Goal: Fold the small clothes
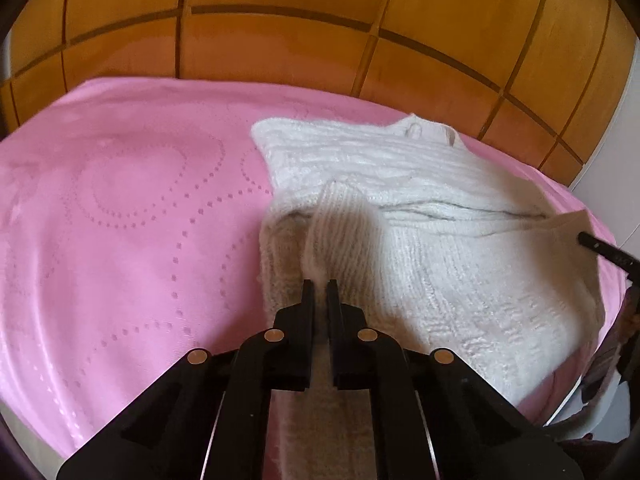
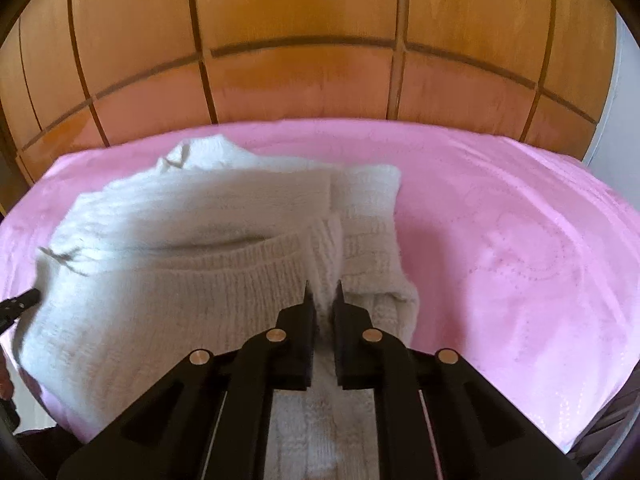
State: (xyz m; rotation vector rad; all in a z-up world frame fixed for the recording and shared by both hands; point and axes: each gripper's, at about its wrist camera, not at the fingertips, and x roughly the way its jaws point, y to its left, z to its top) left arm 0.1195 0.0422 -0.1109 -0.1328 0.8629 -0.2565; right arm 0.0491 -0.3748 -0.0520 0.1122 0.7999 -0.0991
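Observation:
A small white knit sweater lies on a pink bed cover, its collar toward the wooden headboard. My left gripper is shut on the sweater's ribbed hem corner at its left side and lifts it. My right gripper is shut on the sweater at the hem's right side, with knit fabric pinched between the fingers. The lifted hem is drawn over the body, partly folded. The right gripper's tip shows at the far right of the left wrist view; the left gripper's tip shows at the left edge of the right wrist view.
A wooden panelled headboard stands behind the bed. The pink cover spreads to both sides of the sweater. A white wall is at the right. The bed's near edge runs just below the grippers.

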